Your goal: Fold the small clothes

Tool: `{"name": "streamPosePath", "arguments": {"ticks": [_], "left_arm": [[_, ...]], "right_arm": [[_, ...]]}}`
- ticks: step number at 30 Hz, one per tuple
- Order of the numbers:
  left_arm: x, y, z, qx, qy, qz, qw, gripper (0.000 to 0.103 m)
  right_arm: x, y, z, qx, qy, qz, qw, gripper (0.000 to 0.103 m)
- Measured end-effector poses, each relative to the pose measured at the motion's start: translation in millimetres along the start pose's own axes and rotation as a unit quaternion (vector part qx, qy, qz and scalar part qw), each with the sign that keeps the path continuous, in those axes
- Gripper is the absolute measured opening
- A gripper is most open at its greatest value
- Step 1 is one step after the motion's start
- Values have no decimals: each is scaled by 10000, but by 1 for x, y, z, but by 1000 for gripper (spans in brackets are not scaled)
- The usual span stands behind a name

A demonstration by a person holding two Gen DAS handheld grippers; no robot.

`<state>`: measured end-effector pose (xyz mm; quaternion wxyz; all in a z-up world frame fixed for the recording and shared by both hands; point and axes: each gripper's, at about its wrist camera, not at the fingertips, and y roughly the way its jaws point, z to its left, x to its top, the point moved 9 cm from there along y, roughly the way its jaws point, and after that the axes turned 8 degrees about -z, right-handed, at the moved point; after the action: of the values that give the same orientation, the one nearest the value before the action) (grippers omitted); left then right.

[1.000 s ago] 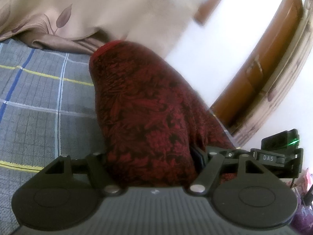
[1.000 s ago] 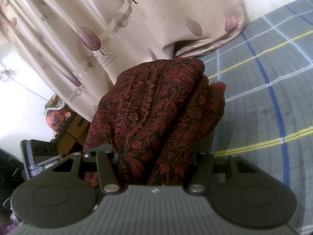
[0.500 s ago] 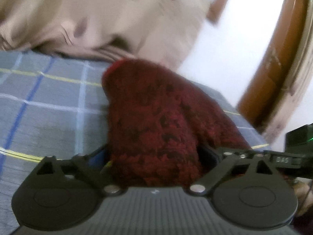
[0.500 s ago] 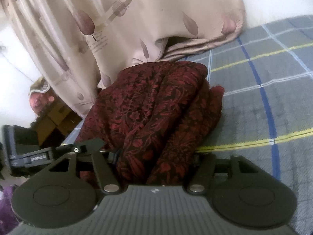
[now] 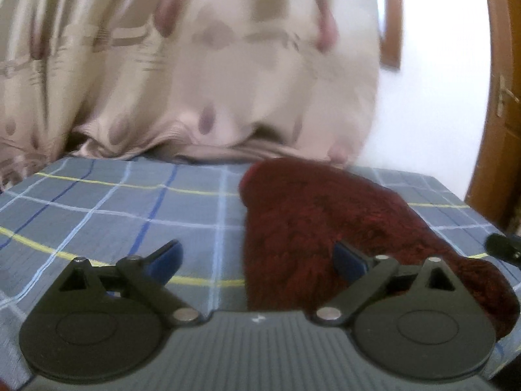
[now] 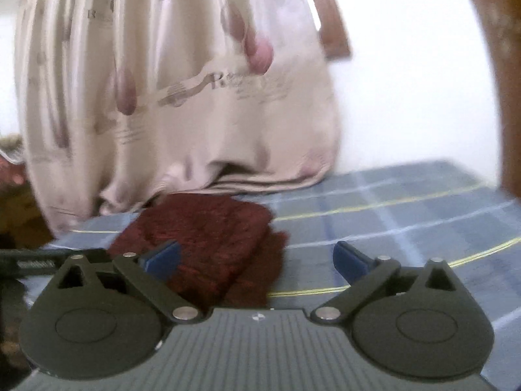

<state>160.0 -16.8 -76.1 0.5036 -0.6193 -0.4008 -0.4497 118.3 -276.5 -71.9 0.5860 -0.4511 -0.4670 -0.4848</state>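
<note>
A dark red floral garment (image 5: 319,228) lies folded on the grey plaid bed sheet (image 5: 114,215). In the left wrist view it stretches from the far curtain toward the lower right. My left gripper (image 5: 257,257) is open and empty, its blue pads apart; the cloth lies between and under the right finger. In the right wrist view the folded garment (image 6: 208,238) lies left of centre. My right gripper (image 6: 257,255) is open and empty, its left pad over the cloth's near edge.
A beige curtain (image 5: 195,65) with leaf prints hangs at the far edge of the bed and bunches on the sheet. A wooden door (image 5: 501,97) stands at the right. The other gripper's body (image 6: 32,260) shows at the left of the right wrist view.
Both grippers have opened and let go of the red garment. It now lies flat on the sheet, and both grippers have drawn back from it.
</note>
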Motion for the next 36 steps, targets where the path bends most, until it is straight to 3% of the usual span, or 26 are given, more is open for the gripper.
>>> {"name": "streamPosePath", "arguments": {"ticks": [7,10,22,28,36], "left_arm": [[11,-24,-2,321,156,-297,9989,100],[13,-26,-2,530,236,-28,9983,100],[37,-51,-26,445,893,-584,9933,103],[43,-55,-32,294,670,-597,9955,103],[42,-56,-38,457,712,-573,9948,103]], "right_arm": [[-1,-30,-10,-606,-92,-185,9979,101],[-6,-40,-3,-500,-56,-145,9986,103],[-2,-65,6,-391,33,-202,9990,103],[1,-70,9,-336,14,-219,9992,103],[0,-72,11,-294,39,-195,9994,103]]}}
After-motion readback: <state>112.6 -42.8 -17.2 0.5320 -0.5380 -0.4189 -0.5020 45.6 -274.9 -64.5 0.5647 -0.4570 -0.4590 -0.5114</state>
